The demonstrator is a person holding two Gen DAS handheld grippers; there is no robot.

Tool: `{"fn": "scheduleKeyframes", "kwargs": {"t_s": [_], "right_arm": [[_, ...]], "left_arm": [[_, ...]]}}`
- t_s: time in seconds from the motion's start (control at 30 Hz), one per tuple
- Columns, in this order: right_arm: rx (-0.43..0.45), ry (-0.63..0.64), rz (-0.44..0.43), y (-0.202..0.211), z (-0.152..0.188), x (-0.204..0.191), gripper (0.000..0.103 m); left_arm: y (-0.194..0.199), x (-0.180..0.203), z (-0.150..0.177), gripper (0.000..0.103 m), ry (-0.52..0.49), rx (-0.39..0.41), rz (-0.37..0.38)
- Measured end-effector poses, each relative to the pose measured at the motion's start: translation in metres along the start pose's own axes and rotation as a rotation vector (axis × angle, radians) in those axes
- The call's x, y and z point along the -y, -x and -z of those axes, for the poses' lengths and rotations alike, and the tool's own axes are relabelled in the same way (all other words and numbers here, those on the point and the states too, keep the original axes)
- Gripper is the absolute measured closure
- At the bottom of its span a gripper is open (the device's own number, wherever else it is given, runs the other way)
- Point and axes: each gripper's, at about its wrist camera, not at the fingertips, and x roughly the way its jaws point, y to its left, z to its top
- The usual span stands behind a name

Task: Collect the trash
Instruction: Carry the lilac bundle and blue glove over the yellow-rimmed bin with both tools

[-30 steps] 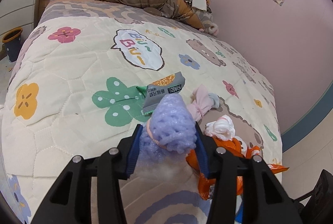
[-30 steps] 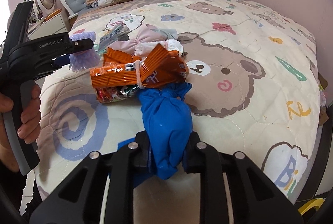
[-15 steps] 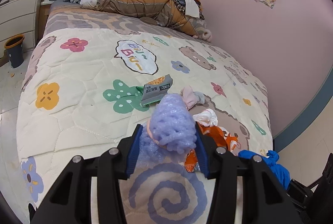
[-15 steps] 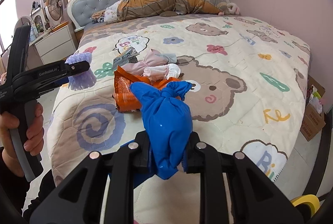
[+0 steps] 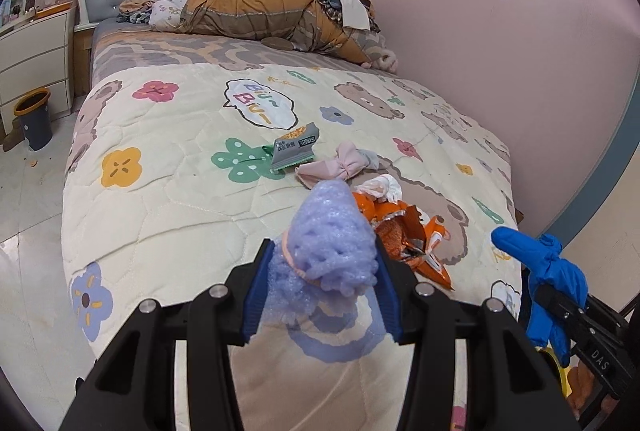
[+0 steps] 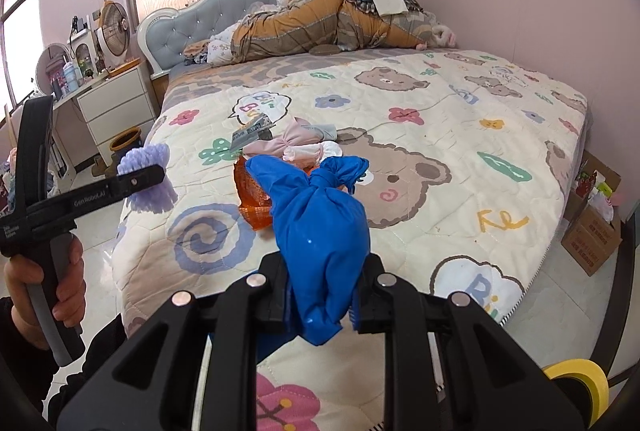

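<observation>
My left gripper is shut on a lilac foam net bundle, held above the foot of the bed; the same bundle shows in the right wrist view. My right gripper is shut on a knotted blue bag, also seen as the blue bag in the left wrist view. On the quilt lie an orange snack wrapper, a grey snack packet, a pink knotted bundle and a white crumpled bundle.
A dark bin with an orange rim stands on the floor left of the bed, by white drawers. Piled bedding fills the head of the bed. A cardboard box sits right of the bed. A person's hand holds the left gripper.
Both grippers have pulled back and up from the bed with their bundles held. The blue bag left the quilt, and more of the bed and room shows now.
</observation>
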Motion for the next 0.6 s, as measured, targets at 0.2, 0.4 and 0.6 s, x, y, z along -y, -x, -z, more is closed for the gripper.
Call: {"fn": "scheduleKeyframes", "kwargs": {"t_s": [0.2,0.4,0.6], "right_arm": [[0.018,0.003,0.010,0.024,0.004,0.004,0.084],[0.023,-0.016,0.017,0.039,0.007,0.013,0.084],[0.035,-0.035,0.025,0.054,0.009,0.025,0.084]], "left_arm": [[0.018,0.013,0.010,0.058,-0.030,0.006,0.017],[0.032,0.025,0.018,0.058,-0.054,0.008,0.028],[0.041,0.042,0.026,0.058,-0.082,0.006,0.044]]}}
